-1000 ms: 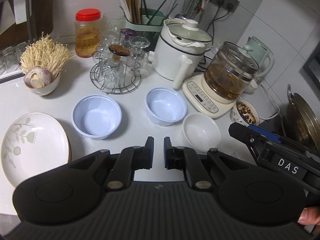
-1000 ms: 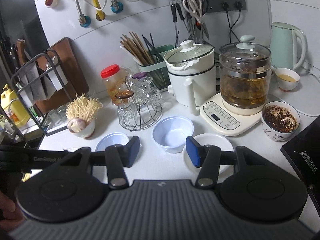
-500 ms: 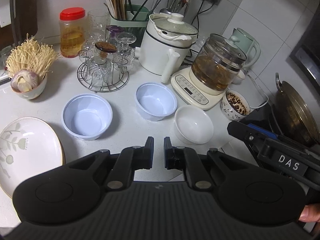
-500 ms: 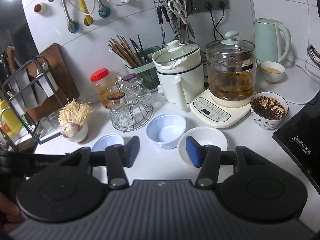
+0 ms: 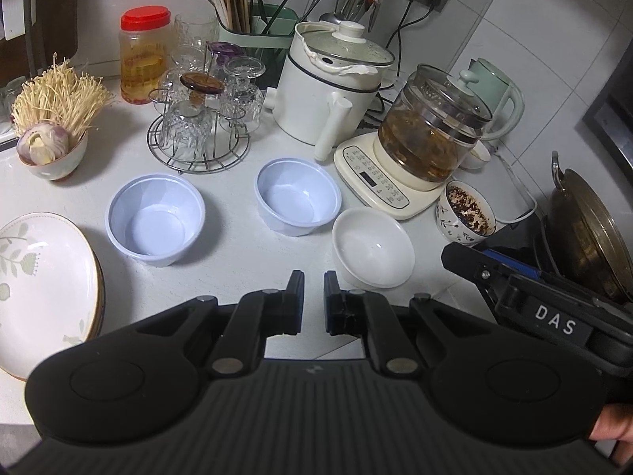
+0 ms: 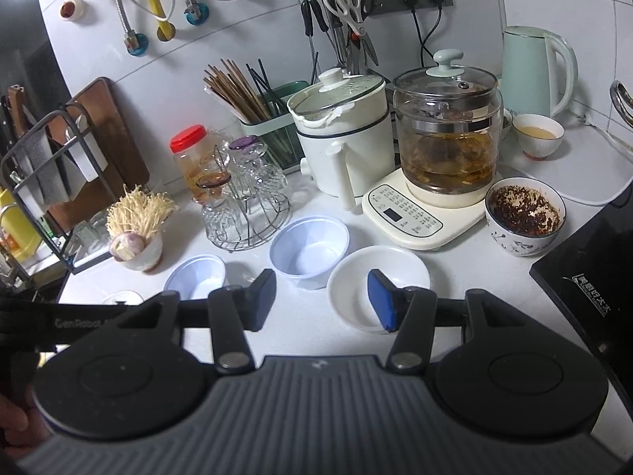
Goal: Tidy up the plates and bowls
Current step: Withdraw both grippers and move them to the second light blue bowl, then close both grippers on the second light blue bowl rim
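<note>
Two pale blue plastic bowls stand on the white counter, one at the left [image 5: 156,219] [image 6: 196,277] and one in the middle [image 5: 297,196] [image 6: 310,247]. A small white bowl [image 5: 372,247] [image 6: 376,285] sits right of them. A floral plate [image 5: 39,289] lies on a stack at the far left. My left gripper [image 5: 313,301] is nearly shut and empty, above the counter in front of the bowls. My right gripper [image 6: 321,297] is open and empty, its right finger over the white bowl's near rim.
A glass rack [image 5: 198,118], a white cooker [image 5: 328,91], a glass kettle on its base [image 5: 423,146], a bowl of chili flakes [image 5: 467,213], a bowl of mushrooms and garlic [image 5: 51,138] and a red-lidded jar [image 5: 142,55] stand behind. A black cooktop [image 6: 585,289] is at the right.
Both grippers have drifted slightly closer to the bowls. The plate has slid toward the left edge of the left wrist view. Neither gripper's opening has changed.
</note>
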Motion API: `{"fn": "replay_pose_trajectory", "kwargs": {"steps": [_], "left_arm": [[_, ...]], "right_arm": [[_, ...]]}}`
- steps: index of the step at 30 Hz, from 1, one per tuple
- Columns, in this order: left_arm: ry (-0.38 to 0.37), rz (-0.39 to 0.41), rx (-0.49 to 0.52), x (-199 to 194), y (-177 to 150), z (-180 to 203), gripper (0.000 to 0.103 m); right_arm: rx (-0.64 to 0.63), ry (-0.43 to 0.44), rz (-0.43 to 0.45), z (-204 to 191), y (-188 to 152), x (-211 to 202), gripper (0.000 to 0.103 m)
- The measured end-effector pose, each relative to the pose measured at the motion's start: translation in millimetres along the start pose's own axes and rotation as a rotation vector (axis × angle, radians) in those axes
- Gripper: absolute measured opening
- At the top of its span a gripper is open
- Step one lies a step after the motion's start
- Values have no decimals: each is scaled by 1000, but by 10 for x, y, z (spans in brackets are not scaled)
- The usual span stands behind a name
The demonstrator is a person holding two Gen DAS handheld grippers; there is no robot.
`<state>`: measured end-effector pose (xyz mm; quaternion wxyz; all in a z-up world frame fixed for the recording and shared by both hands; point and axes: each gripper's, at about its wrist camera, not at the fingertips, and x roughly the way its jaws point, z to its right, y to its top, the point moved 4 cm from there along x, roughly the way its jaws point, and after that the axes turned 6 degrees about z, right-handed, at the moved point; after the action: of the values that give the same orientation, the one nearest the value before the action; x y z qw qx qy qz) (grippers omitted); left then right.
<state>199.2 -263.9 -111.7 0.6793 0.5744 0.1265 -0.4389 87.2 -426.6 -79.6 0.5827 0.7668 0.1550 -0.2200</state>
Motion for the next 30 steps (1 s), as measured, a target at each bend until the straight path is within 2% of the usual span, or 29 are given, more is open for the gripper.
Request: {"fn": "replay_pose_trajectory", "kwargs": {"steps": [8, 15, 20, 30], "left_arm": [[17, -9, -9, 169, 76, 54, 10], [4, -41, 29, 429, 197, 113, 10], [1, -54, 31, 661, 297, 55, 24], [18, -81, -32, 1155, 457, -120, 26]], "right_arm": [[10, 7, -22, 133, 44, 155, 54], [32, -25, -17, 257, 127, 382, 54], [64, -44, -25, 326, 173, 556, 54], [72, -47, -88, 398, 182, 973, 54]]}}
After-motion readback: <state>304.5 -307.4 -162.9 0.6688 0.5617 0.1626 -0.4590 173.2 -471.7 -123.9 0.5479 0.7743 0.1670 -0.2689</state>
